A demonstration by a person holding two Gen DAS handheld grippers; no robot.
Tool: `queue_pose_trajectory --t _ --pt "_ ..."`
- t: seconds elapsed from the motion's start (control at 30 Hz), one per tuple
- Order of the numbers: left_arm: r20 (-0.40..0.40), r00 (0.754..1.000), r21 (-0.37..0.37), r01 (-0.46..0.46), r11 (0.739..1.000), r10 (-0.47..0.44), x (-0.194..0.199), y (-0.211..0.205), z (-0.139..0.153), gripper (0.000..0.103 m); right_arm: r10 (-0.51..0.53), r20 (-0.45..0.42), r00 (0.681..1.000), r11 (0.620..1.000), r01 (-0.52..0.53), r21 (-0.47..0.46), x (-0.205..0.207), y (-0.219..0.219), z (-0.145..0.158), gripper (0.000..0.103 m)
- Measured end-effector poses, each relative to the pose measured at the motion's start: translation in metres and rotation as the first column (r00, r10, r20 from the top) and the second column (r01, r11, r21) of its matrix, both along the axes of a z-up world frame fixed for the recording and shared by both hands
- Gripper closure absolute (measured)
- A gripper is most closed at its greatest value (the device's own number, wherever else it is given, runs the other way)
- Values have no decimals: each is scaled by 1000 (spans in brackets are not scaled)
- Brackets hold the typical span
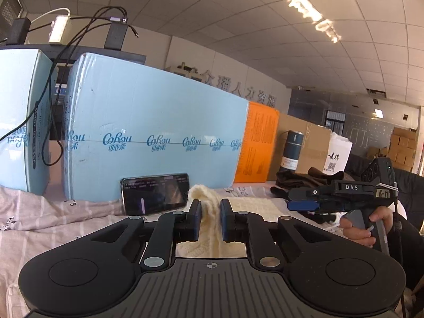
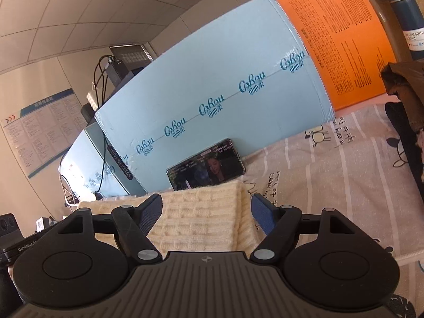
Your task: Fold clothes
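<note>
A cream knitted sweater (image 1: 254, 206) lies on the striped pink bedsheet (image 1: 53, 220). My left gripper (image 1: 210, 206) is shut on a bunched fold of it, and the knit rises in a ridge between the blue pads. In the right wrist view the sweater (image 2: 201, 220) lies flat with a folded edge toward the right. My right gripper (image 2: 206, 206) stands open over it, the left finger above the knit and the right finger just off its edge. The left wrist view shows the right gripper (image 1: 299, 198) from the side, held by a hand (image 1: 357, 228).
A phone (image 1: 155, 193) with a lit screen leans against a long light blue carton (image 1: 159, 122) behind the sweater. An orange box (image 1: 257, 143), a dark blue flask (image 1: 291, 145) and a heap of dark clothes (image 1: 299, 179) stand to the right. Cables hang at the left.
</note>
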State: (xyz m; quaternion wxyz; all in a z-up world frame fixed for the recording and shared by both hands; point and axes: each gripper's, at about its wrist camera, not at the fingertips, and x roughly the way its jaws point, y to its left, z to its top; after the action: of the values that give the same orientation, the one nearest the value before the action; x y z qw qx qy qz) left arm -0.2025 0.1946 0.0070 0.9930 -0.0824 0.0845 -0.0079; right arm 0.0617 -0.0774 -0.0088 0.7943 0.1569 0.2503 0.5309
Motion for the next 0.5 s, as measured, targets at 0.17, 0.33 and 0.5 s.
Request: queue_pose_trajectory --t 0.17,0.33,0.5 --pt "90 985 31 146 989 -148 -33 -18 -3 90 39 85 996 998 -43 47 -10 -16 13 23" --pt "55 962 37 267 963 -269 -53 -31 -6 90 48 139 989 995 -60 85 -19 -31 23 21" --pt "-45 932 2 360 933 -360 -67 -40 -12 88 30 148 989 993 -46 106 -24 -42 26 19"
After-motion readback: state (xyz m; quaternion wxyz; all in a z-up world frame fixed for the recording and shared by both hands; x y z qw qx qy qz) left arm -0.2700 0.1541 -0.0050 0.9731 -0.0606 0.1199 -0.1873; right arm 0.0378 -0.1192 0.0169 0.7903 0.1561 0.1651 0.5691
